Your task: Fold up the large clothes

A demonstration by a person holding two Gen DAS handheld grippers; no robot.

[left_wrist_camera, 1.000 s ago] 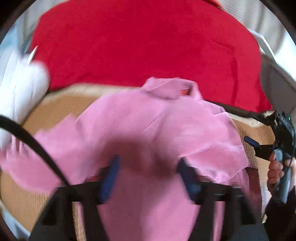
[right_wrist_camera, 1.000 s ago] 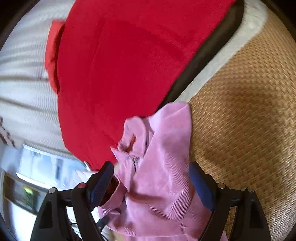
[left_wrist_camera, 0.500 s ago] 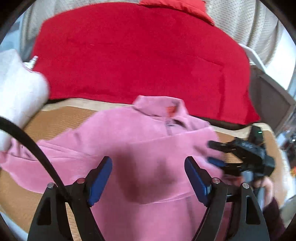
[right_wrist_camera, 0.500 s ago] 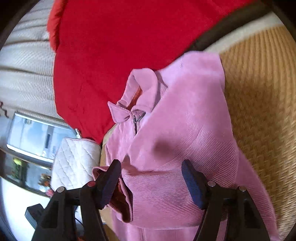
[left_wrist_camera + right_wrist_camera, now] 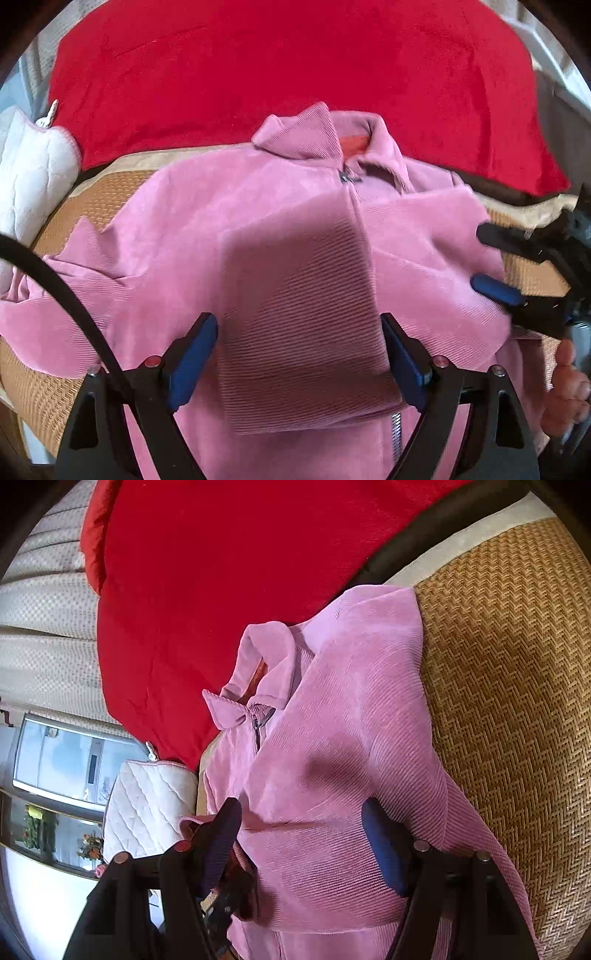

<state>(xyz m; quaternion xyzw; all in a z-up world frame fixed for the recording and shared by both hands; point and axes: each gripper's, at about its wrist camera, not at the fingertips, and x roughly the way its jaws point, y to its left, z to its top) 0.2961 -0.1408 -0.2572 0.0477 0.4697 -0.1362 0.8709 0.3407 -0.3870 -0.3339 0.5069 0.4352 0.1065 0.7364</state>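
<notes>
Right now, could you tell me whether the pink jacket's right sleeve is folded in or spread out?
Folded in: the sleeve lies across the pink jacket front.

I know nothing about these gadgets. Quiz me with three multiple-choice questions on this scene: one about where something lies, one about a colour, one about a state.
1. Where does the pink jacket lie?
A. on the woven mat
B. on a hanger
C. inside a drawer

2. What colour is the big cloth behind the jacket's collar?
A. green
B. red
C. black

3. How is the jacket's zip at the collar?
A. fully undone
B. torn off
C. closed up to the collar

Answers:
1 A, woven mat shows around the jacket in both views.
2 B, red fills the top of both views.
3 C, the zip pull sits just under the collar.
</notes>
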